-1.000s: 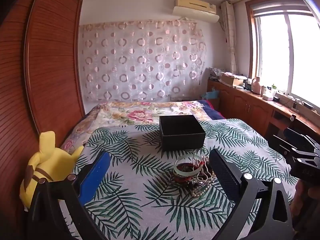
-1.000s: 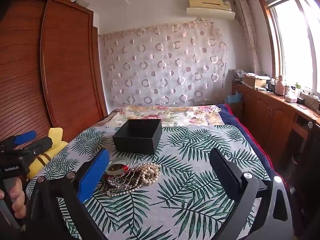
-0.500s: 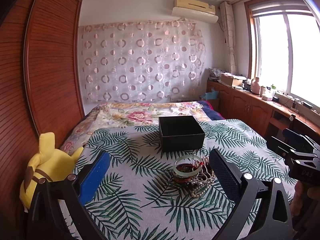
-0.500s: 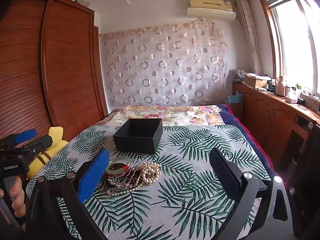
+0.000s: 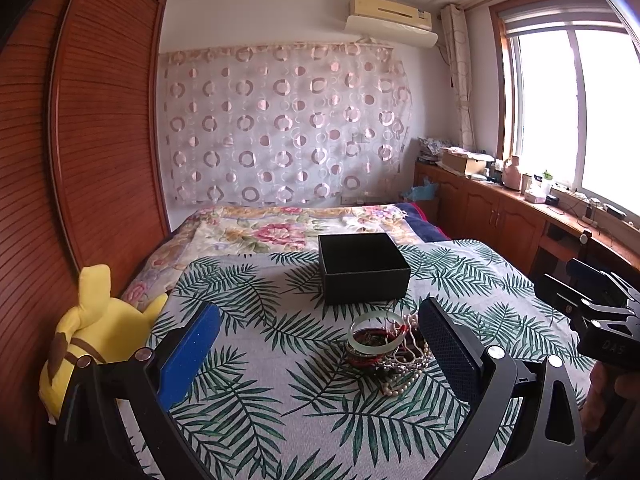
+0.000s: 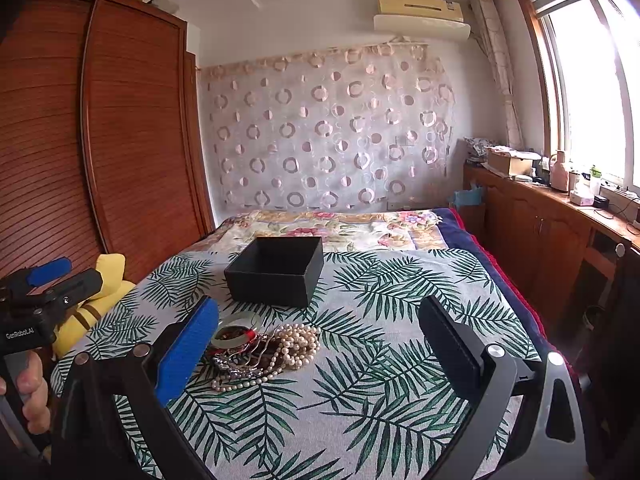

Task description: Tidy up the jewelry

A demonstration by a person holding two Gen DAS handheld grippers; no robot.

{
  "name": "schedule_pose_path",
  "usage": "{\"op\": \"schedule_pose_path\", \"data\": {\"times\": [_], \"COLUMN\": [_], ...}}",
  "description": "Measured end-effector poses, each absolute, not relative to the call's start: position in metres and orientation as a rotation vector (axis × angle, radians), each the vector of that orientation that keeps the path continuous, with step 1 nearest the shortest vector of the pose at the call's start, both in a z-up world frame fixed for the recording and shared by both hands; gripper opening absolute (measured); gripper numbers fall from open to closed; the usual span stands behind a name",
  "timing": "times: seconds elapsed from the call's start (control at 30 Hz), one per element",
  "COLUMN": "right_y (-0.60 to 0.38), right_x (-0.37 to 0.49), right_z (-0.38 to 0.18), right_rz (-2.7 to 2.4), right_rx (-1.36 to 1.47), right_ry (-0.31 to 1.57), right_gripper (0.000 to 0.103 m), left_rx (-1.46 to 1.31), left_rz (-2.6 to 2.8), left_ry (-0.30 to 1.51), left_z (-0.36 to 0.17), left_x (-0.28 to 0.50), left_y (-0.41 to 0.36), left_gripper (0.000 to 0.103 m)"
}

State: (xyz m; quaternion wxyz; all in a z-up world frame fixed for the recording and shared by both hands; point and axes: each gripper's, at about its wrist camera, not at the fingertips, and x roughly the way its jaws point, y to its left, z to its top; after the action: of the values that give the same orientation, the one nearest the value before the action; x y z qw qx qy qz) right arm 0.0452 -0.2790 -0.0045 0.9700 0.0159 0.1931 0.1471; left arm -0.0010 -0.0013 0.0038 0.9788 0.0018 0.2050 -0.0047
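Note:
A pile of jewelry (image 5: 386,346) lies on the leaf-print cloth: a pale green bangle (image 5: 374,330), a red bracelet, chains and a pearl necklace (image 6: 294,346). An open black box (image 5: 362,266) stands just behind the pile; it also shows in the right wrist view (image 6: 278,272). My left gripper (image 5: 320,354) is open and empty, and the pile lies near its right finger. My right gripper (image 6: 320,354) is open and empty, and the pile lies near its left blue finger (image 6: 188,350). Each gripper shows at the edge of the other's view.
The leaf-print cloth (image 5: 280,400) covers the near part of a bed with a floral quilt (image 5: 280,232) behind. A yellow plush toy (image 5: 92,336) lies at the left against a wooden wardrobe (image 5: 80,160). A wooden cabinet (image 6: 560,248) runs along the right.
Both views have shifted only slightly; the pile and box sit a touch nearer. Both grippers stay open and empty.

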Motion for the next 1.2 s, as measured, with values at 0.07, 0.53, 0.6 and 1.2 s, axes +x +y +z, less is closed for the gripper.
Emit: {"op": "schedule_pose_path", "data": {"times": [0.07,0.53,0.6,1.2], "right_y": [-0.2791,-0.2793,-0.2792,-0.2784], "right_x": [0.0453,0.0454,0.0452,0.0442], "right_z": [-0.0043,-0.0061,-0.0059,-0.0060], "right_rz": [0.298,0.299,0.299,0.301], "right_rx": [0.032,0.032,0.032,0.032], "right_ry": [0.390,0.393,0.393,0.391], "right_gripper": [0.101,0.101,0.101,0.101], "left_rx": [0.004,0.005,0.006,0.007], "left_rz": [-0.009,-0.008,-0.008,-0.009], "left_ry": [0.411,0.406,0.405,0.408], "left_z": [0.0052,0.0090,0.0089,0.0108], "left_x": [-0.0010,-0.0020,-0.0022,-0.0030], "left_y": [-0.0011,0.0001,-0.0001,-0.0007], "left_gripper": [0.096,0.096,0.096,0.096]}}
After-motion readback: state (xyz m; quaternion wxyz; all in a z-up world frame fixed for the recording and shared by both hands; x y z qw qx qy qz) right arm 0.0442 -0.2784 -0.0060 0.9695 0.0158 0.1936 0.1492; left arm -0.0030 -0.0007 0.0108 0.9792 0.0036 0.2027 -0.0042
